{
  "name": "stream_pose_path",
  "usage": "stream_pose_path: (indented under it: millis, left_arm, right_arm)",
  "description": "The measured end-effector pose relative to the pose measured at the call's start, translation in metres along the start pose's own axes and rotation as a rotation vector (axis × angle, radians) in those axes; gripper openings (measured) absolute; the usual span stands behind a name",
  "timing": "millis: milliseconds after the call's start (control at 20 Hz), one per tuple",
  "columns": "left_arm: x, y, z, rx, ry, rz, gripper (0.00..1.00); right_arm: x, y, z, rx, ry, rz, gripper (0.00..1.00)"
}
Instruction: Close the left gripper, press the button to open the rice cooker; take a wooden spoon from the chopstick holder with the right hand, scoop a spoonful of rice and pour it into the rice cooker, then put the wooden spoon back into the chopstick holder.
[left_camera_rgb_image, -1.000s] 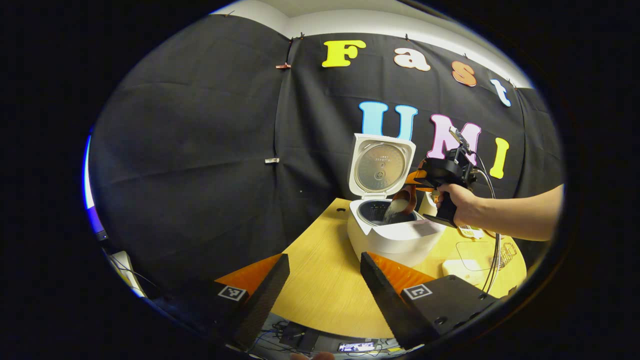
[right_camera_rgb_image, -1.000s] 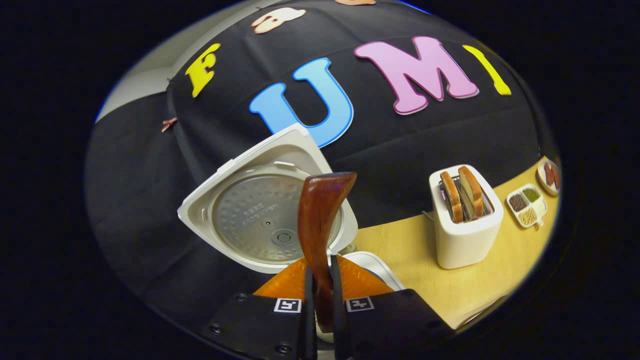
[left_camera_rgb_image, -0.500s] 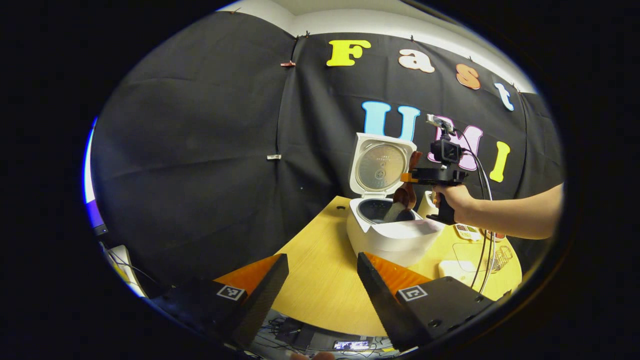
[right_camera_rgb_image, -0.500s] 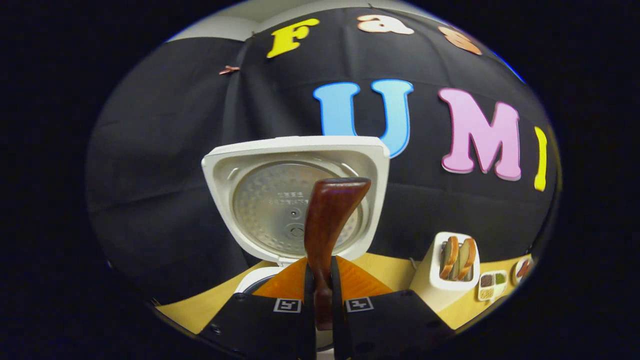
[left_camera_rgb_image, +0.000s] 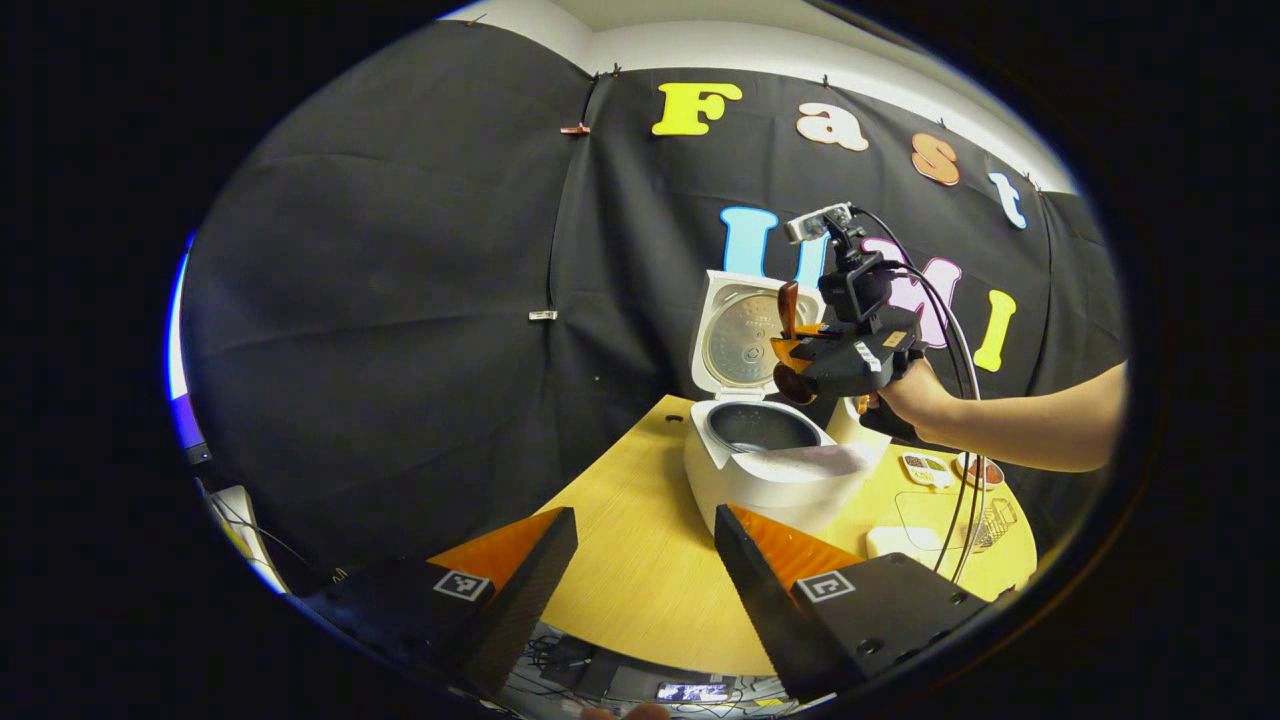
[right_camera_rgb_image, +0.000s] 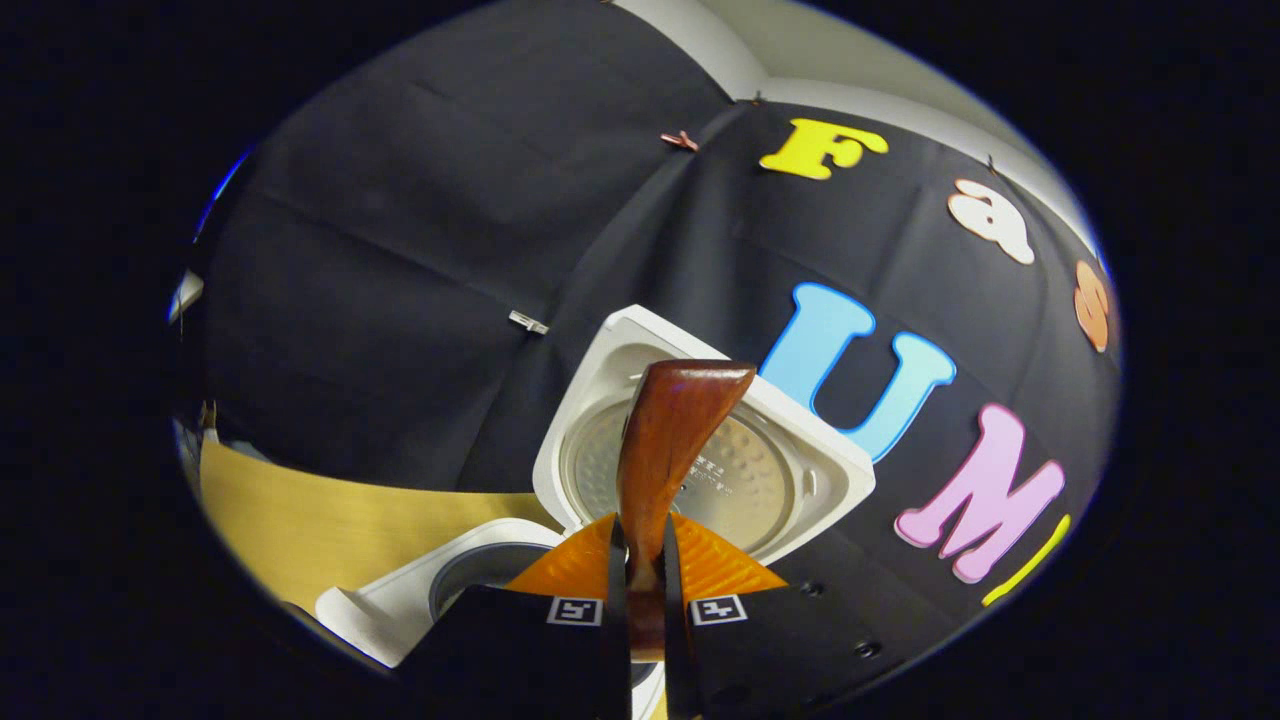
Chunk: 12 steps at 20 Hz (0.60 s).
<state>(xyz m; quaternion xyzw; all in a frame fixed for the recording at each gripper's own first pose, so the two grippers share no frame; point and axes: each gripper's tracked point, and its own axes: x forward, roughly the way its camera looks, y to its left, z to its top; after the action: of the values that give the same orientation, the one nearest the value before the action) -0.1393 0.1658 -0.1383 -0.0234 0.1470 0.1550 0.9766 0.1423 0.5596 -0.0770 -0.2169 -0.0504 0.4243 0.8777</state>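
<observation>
Right gripper view: wooden spoon (right_camera_rgb_image: 672, 440) is clamped upright between the right tool (right_camera_rgb_image: 645, 610) fingers.
Change: spoon is lifted clear of rice cooker (left_camera_rgb_image: 775, 465).
Left tool (left_camera_rgb_image: 640, 575): spread wide, nothing held.

Our left gripper (left_camera_rgb_image: 640, 560) hangs near us, fingers spread wide. Our right gripper (right_camera_rgb_image: 640, 590), raised farther off, is held in a hand (left_camera_rgb_image: 905, 395), fingers pressed together.

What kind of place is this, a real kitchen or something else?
Probably a recording booth staged as a kitchen, not a real one. A black cloth wall hangs behind a wooden table bearing an open rice cooker, and loose cables lie beneath the table.
</observation>
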Motion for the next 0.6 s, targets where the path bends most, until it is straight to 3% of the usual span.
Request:
stream_pose_path:
  millis: [150, 300, 600]
  left_arm:
    - [-0.004, 0.002, -0.001, 0.010, 0.003, 0.003, 0.95]
    - [-0.010, 0.001, 0.000, 0.006, 0.000, 0.005, 0.96]
    - [-0.022, -0.005, 0.001, 0.040, -0.008, -0.003, 0.95]
  right_arm:
    - [-0.006, 0.002, 0.007, -0.043, -0.029, 0.001, 0.17]
    - [-0.009, -0.006, 0.005, 0.150, -0.001, 0.016, 0.18]
    - [-0.025, -0.039, -0.008, 0.542, 0.051, -0.031, 0.17]
